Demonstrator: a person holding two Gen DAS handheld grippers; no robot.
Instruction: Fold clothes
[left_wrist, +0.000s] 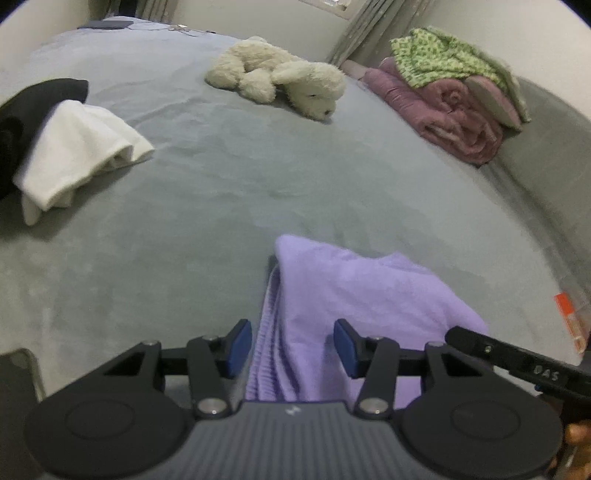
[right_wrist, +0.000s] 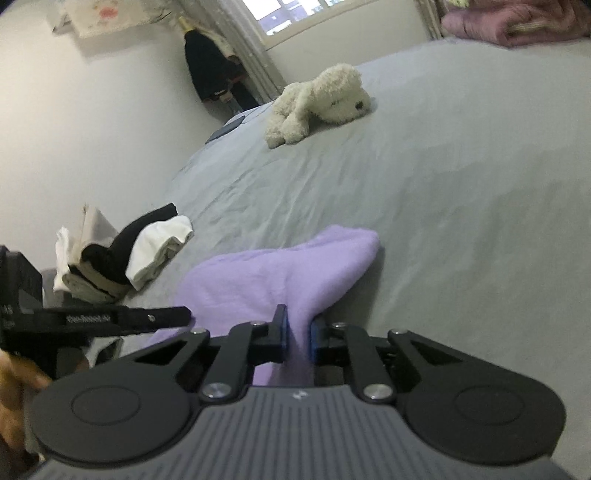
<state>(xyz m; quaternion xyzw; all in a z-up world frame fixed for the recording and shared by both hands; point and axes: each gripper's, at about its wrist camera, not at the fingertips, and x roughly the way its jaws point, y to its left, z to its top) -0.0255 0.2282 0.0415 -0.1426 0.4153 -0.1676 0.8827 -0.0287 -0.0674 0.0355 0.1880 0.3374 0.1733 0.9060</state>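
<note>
Left gripper: its jaws stand partly open. The purple cloth runs between the blue pads, but the pads do not squeeze it. There is a gap on each side.
Right gripper: its jaws are almost closed and pinch a fold of the purple cloth between the blue pads.
Purple cloth: it lies on the grey bed, right in front of both grippers. It is long and thin. Its near end is at the grippers and its far end points away up the bed, toward the plush dog. In the right wrist view the far tip leans to the right. A ribbed edge shows on its left side in the left wrist view.
Hands: part of a hand shows at the lower right corner of the left wrist view, and part of another hand at the left edge of the right wrist view.
Grey bed: it lies under the purple cloth and spreads out all around it.
Pile of clothes: white and black things, to the left of the purple cloth and well apart from it.
Plush dog: cream colour, lying down, far beyond the purple cloth.
Pink blanket: rolled up, far off to the right of the purple cloth, with a green spotted cloth on top.
</note>
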